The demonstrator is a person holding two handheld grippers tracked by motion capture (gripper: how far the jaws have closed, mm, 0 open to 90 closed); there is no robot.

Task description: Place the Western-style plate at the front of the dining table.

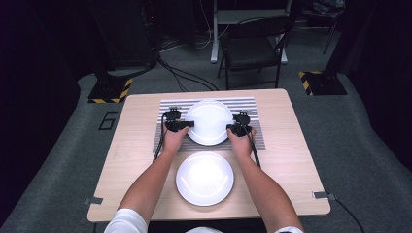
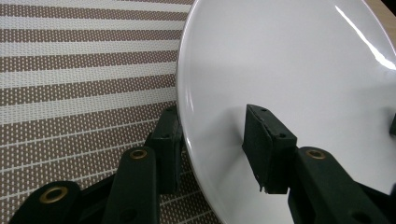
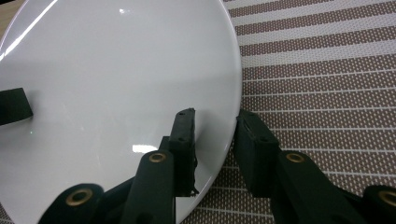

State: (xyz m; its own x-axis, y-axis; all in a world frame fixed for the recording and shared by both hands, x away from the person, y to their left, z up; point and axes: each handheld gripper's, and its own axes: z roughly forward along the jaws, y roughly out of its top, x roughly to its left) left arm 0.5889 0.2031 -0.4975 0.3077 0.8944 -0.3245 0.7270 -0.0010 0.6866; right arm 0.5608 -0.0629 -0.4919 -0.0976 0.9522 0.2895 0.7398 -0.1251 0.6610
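Near plate (image 1: 204,178) idle on tabletop (image 1: 291,160); far plate (image 1: 210,121) on striped mat (image 1: 252,104), left hand-held gripper (image 1: 190,124) and right hand-held gripper (image 1: 229,127) straddling opposite rims, jaws slack, not clamped; both hands equally near

A square, light wooden table (image 1: 286,160) fills the frame's centre. A brown-and-white striped woven placemat (image 1: 252,109) lies at its upper middle; a round white ceramic plate (image 1: 204,178) sits lower centre.
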